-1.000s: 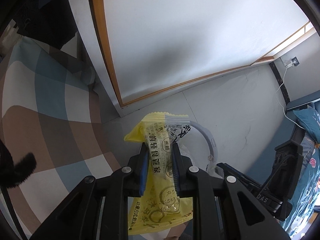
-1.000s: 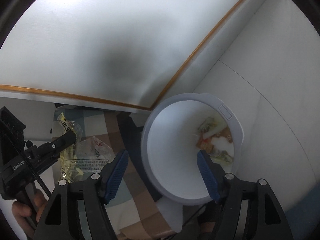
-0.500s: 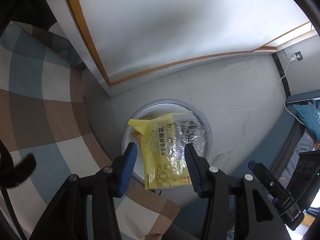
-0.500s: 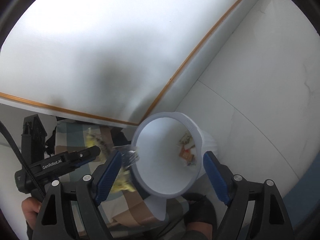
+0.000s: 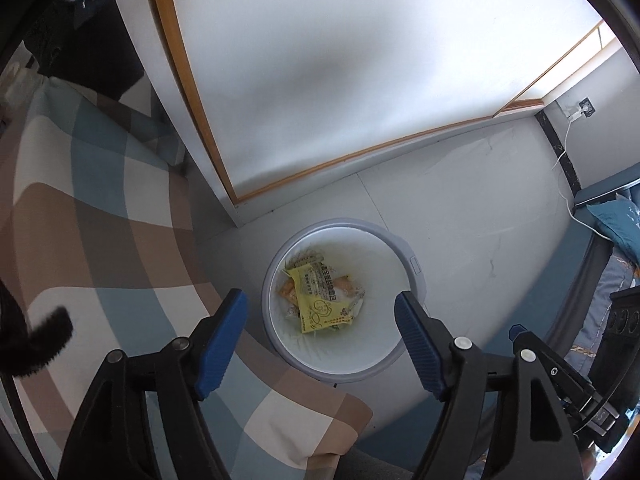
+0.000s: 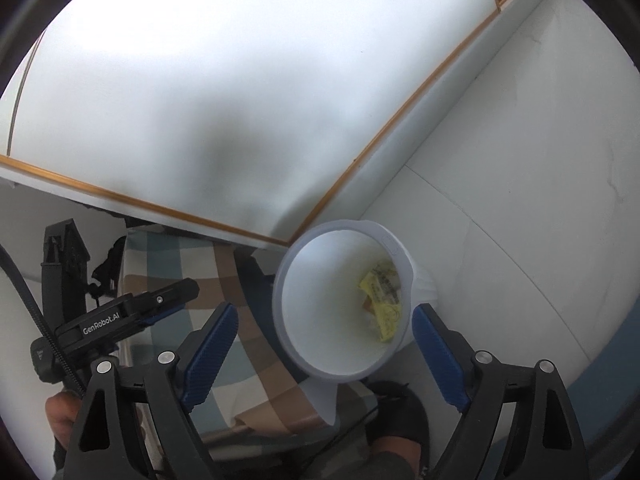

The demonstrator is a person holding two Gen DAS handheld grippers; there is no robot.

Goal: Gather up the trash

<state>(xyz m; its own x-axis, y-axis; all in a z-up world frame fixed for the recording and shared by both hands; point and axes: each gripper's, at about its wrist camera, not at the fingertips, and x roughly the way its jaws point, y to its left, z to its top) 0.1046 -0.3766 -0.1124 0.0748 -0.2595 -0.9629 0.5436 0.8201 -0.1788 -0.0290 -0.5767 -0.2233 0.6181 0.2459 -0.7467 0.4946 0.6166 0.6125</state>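
Observation:
A white round bin (image 5: 408,256) stands on the pale floor beside the checked bedspread. A yellow snack wrapper (image 5: 320,300) lies at its bottom on top of other wrappers. My left gripper (image 5: 320,308) hangs above the bin, its jaws opening, with nothing between the blue pads. In the right wrist view the same bin (image 6: 296,304) shows the yellow wrapper (image 6: 380,296) inside. My right gripper (image 6: 324,320) stands over the bin's near rim, jaws opening and empty. The left gripper (image 6: 176,300) shows at the left there, held by a hand (image 6: 60,412).
A checked blue, brown and white bedspread (image 5: 100,220) fills the left. A white panel with a wooden edge (image 5: 320,60) rises behind the bin. A white cable (image 5: 568,184) runs to a wall socket at the right. Dark furniture with a teal cushion (image 5: 616,220) lies far right.
The left gripper opened and let go of the yellow wrapper, which fell into the bin. Both grippers rose, so the bin looks smaller. The right jaws widened.

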